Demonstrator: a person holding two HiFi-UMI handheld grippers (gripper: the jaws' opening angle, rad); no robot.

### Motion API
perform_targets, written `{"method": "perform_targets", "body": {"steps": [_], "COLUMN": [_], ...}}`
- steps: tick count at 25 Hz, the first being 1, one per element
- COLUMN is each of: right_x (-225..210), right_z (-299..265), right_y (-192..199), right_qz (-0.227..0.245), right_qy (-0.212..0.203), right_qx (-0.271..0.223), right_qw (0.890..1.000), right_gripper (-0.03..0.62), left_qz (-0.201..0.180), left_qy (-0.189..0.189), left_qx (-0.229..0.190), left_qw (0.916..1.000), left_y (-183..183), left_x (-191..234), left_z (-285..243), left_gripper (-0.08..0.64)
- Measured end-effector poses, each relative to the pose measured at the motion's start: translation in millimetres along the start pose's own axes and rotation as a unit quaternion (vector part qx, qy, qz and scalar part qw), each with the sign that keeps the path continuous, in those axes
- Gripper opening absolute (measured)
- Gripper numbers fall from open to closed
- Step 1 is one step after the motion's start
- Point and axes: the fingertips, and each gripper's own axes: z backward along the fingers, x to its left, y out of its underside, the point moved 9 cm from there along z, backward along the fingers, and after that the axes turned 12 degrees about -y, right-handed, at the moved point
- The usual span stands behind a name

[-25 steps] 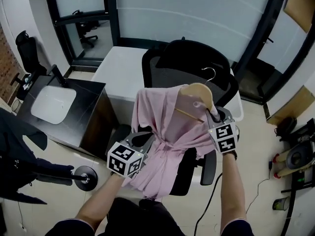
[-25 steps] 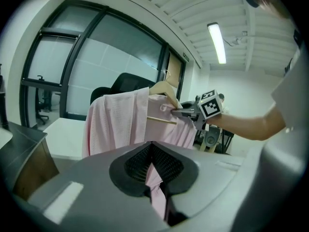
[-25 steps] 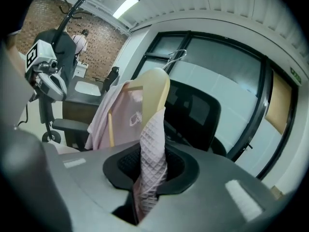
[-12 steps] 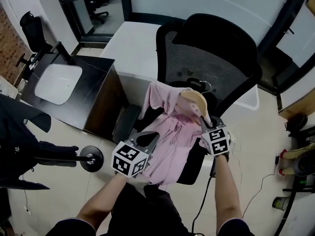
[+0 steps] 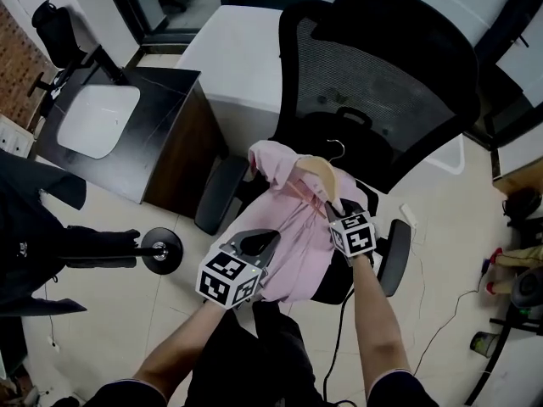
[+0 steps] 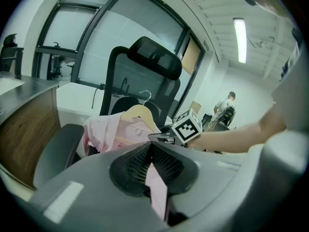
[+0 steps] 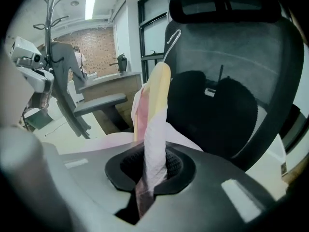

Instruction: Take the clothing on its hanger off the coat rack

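Note:
A pink garment (image 5: pixel 293 231) on a wooden hanger (image 5: pixel 320 173) lies draped over the seat of a black office chair (image 5: pixel 386 66). The hanger's metal hook (image 5: pixel 337 147) points toward the backrest. My right gripper (image 5: pixel 330 213) is shut on the garment's shoulder where it covers the hanger's end; in the right gripper view the pink cloth (image 7: pixel 153 144) runs up from the jaws along the hanger (image 7: pixel 160 93). My left gripper (image 5: pixel 270 241) is shut on the garment's lower part, with pink fabric (image 6: pixel 157 188) pinched between its pads.
The coat rack (image 7: pixel 48 13) with a dark coat (image 7: pixel 63 66) stands off to the left; its round base (image 5: pixel 161 251) shows on the floor. A black cabinet (image 5: pixel 161 142) with a white tray (image 5: pixel 92 121) and a white table (image 5: pixel 242 53) flank the chair.
The garment on its hanger and both grippers have come down from in front of the chair's backrest onto the seat. The hanger now lies flatter.

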Motion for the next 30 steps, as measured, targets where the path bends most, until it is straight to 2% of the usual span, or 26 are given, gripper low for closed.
{"method": "perform_targets", "body": {"steps": [4, 8, 11, 19, 22, 25, 30], "right_x": [5, 4, 5, 2, 4, 12, 38], "right_z": [-33, -57, -59, -23, -2, 25, 88], "right_y": [21, 35, 38, 27, 10, -12, -49], "right_qz": [-0.017, -0.026, -0.041, -0.031, -0.019, -0.014, -0.026], "right_qy": [-0.026, -0.034, -0.020, 0.016, 0.020, 0.029, 0.038], "right_qx": [0.020, 0.038, 0.019, -0.027, -0.056, -0.105, -0.219], "right_qw": [0.999, 0.998, 0.999, 0.999, 0.998, 0.994, 0.975], "right_gripper": [0.021, 0.028, 0.099, 0.127, 0.120, 0.087, 0.042], "left_qz": [0.007, 0.020, 0.024, 0.010, 0.002, -0.008, -0.021], "left_qy": [-0.005, -0.010, -0.010, -0.003, -0.001, 0.003, 0.016], "left_qx": [0.014, 0.019, 0.022, 0.008, -0.003, -0.020, -0.050], "left_qw": [0.9999, 0.9996, 0.9994, 0.9999, 1.0000, 0.9998, 0.9984], "left_y": [14, 26, 31, 18, 6, -10, -46], "left_x": [1, 0, -1, -7, -12, -14, -17], "left_z": [2, 1, 0, -1, -1, 0, 8], "left_gripper": [0.012, 0.012, 0.012, 0.012, 0.012, 0.012, 0.012]}}
